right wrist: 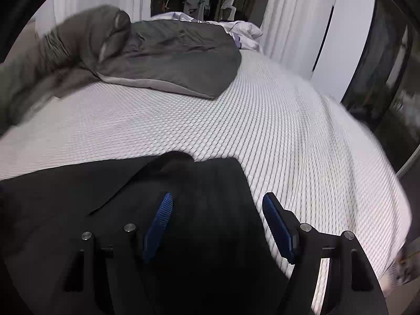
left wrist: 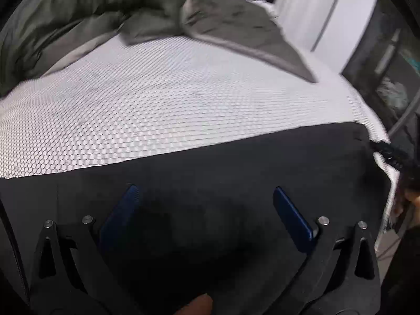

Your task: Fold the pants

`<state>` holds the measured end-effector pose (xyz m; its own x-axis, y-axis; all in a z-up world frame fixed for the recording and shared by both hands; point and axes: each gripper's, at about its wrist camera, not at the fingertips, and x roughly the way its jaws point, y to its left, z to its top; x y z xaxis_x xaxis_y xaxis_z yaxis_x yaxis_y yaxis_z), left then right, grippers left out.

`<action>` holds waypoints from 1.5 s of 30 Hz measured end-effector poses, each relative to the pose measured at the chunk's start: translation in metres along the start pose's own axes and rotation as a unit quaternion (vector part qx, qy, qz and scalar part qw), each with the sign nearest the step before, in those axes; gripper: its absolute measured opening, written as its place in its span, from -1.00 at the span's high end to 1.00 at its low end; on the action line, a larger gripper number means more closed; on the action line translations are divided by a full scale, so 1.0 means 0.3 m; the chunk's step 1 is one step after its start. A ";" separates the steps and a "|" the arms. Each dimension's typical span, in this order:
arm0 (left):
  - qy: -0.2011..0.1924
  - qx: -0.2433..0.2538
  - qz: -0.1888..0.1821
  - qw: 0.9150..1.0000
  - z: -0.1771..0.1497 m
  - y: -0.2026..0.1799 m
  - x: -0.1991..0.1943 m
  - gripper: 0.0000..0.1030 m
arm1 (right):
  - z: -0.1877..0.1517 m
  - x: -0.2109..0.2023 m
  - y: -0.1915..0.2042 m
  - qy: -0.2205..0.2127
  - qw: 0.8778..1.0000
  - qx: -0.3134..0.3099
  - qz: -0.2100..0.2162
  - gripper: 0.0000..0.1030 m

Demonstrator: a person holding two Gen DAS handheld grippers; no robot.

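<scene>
Black pants (left wrist: 210,162): spread flat on the near part of a bed (left wrist: 162,99) with white textured cover. Left hand-held gripper (left wrist: 204,197): wide apart, over the pants, gripping nothing. Right hand-held gripper (right wrist: 218,204): wide apart, at the pants' right edge, gripping nothing. Grey duvet (right wrist: 170,60): bunched at the far end.

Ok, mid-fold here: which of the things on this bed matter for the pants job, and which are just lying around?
Part of the job:
- black pants, spread flat on the near part of the bed
- left gripper, open over them
- right gripper, open over their edge

Just lying about:
- grey duvet, bunched at the far end
- white bedding behind it
- white textured mattress cover, only the work surface
</scene>
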<state>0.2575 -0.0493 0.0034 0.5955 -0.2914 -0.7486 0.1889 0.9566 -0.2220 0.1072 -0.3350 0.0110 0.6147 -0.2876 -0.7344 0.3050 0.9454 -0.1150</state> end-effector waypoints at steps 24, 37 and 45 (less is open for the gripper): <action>0.025 -0.053 0.044 0.997 0.045 0.045 0.168 -0.97 | 0.186 0.191 0.379 0.021 0.988 -0.106 0.109 -0.38; 0.031 -0.030 0.058 0.997 0.042 0.066 0.212 -0.97 | 0.206 0.300 0.121 0.052 0.995 -0.070 0.045 0.36; 0.028 -0.042 0.049 0.998 0.022 0.085 0.157 -0.97 | 0.197 0.369 0.076 0.064 0.996 -0.062 -0.011 0.29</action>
<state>0.2955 -0.0388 -0.0333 0.5628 -0.1971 -0.8028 0.0648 0.9787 -0.1948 0.2252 -0.3545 -0.0335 0.5082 -0.2936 -0.8096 0.2202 0.9531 -0.2075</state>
